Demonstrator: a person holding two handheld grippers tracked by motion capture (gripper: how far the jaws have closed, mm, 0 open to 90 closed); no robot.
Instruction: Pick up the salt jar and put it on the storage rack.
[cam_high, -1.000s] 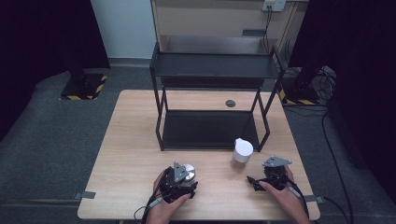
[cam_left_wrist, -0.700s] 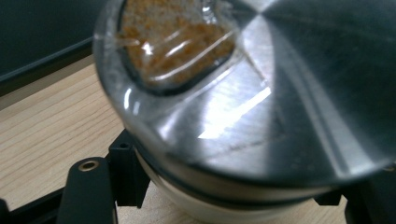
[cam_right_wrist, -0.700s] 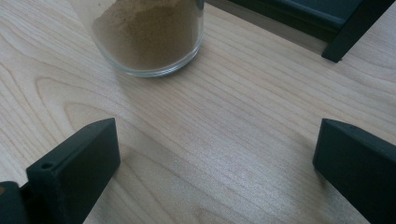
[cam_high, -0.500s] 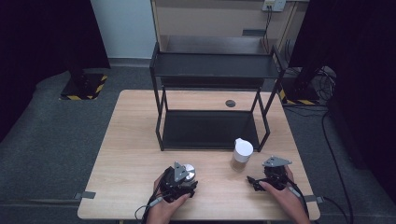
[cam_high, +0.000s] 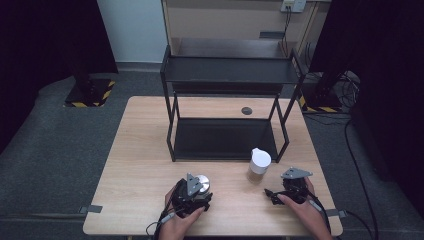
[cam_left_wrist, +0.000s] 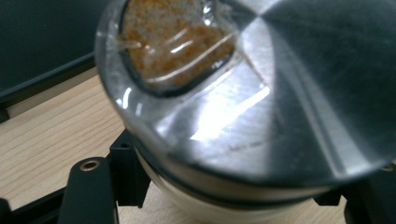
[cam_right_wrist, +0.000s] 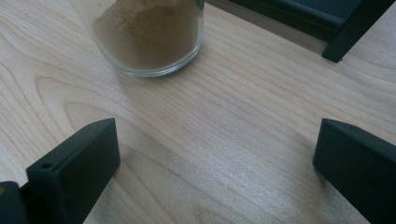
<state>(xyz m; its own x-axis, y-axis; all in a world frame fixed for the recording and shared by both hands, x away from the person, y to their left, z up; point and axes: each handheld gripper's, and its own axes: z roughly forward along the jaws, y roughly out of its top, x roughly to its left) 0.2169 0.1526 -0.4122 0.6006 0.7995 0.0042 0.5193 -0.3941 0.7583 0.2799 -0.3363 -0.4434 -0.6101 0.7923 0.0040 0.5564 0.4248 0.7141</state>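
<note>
Left hand-held gripper (cam_high: 192, 196): clenched on a small jar with a brushed-metal lid (cam_left_wrist: 261, 88), near-left of centre on the tabletop (cam_high: 140, 165). In the left gripper view the lid sits right up against the camera, with a clear window (cam_left_wrist: 175, 42) showing orange-brown granules. The black jaws flank the jar's pale lower body on both sides. I can't tell whether the jar rests on the wood or is just off it.

Right hand-held gripper (cam_high: 286, 192): released, jaws spread wide with bare wood between them in the right gripper view. It's holding nothing, and rests near-right on the tabletop.

Just ahead of it stands a glass jar of brown powder (cam_right_wrist: 149, 35), upright with a white lid (cam_high: 260, 160). It sits close to the rack's near-right leg (cam_high: 286, 145) but apart from the gripper.

Change over the last second: essentially none. Both grippers, both jars and both hands sit where they were in the two earlier high views. My read is a pause after the left grasp, not a move in progress.

For the task, the black two-tier rack (cam_high: 227, 75) is far-centre, with both shelves bare, so it's the likely destination. The left jar looks ready to lift. The right gripper needs a short forward reach and to close on the powder jar. Watch clearance at the rack leg on that side.
</note>
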